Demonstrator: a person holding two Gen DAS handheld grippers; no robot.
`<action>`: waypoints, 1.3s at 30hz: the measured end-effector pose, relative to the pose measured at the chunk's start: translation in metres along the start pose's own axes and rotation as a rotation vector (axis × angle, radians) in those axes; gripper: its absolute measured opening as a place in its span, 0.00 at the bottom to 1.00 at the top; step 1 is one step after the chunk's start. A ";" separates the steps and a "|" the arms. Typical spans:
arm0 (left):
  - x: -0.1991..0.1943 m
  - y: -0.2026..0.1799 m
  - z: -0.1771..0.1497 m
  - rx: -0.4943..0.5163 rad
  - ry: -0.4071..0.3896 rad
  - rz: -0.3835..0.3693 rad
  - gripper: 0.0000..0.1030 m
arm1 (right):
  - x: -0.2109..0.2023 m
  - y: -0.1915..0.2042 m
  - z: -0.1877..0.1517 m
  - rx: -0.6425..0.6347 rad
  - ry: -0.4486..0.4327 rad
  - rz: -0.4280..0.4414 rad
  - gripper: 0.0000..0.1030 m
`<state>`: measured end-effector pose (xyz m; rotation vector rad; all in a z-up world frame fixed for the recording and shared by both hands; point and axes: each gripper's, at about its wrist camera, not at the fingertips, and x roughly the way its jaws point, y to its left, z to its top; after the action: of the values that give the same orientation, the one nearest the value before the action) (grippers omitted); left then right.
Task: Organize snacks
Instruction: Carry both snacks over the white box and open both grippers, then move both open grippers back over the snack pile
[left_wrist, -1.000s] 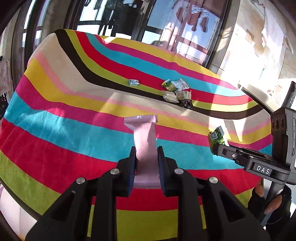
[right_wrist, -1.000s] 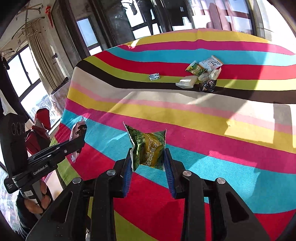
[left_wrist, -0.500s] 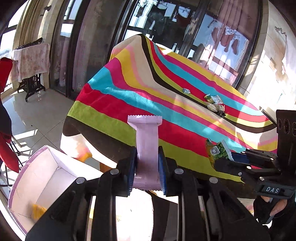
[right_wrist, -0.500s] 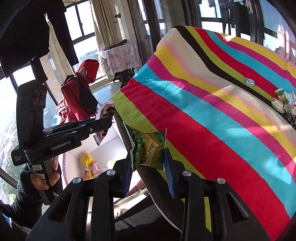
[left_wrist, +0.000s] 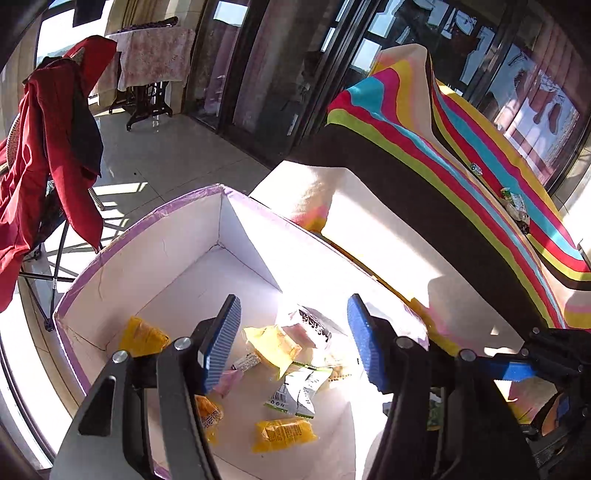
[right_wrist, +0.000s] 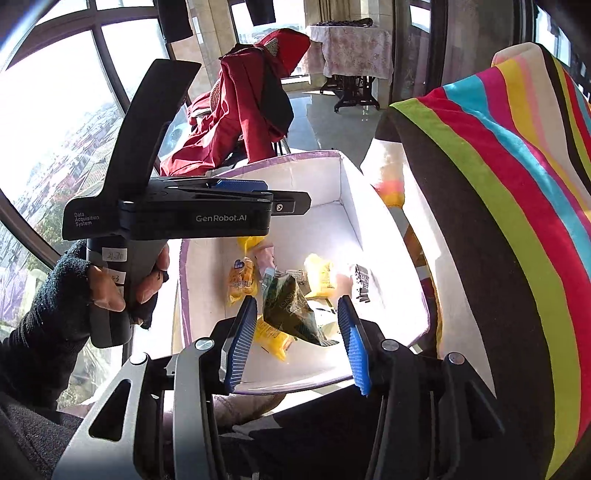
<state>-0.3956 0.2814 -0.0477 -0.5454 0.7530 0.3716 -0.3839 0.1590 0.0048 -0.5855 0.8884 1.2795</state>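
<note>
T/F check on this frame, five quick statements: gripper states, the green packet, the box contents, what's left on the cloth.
1. The left gripper is clamped on the pink wafer packet. False: its jaws have just opened and nothing is between them.
2. The green packet sits between the right gripper's jaws with neither pad pressing it. True; those jaws have just been opening.
3. The white box is empty. False: several yellow packets and others lie in it.
4. Some snacks are still on the striped cloth. True.
5. Both grippers hover over the striped cloth. False: both are above the box.
</note>
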 end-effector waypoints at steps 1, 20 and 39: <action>-0.002 0.005 0.001 -0.035 -0.016 -0.003 0.85 | -0.003 -0.002 -0.001 0.007 -0.009 -0.010 0.47; 0.020 -0.241 0.087 0.398 -0.064 -0.134 0.98 | -0.170 -0.170 -0.082 0.474 -0.386 -0.430 0.84; 0.166 -0.392 0.108 0.395 0.069 -0.319 0.98 | -0.168 -0.419 -0.117 0.891 -0.244 -0.718 0.84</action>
<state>-0.0286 0.0521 0.0259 -0.2981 0.7668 -0.0937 -0.0120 -0.1203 0.0382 -0.0045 0.8305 0.2266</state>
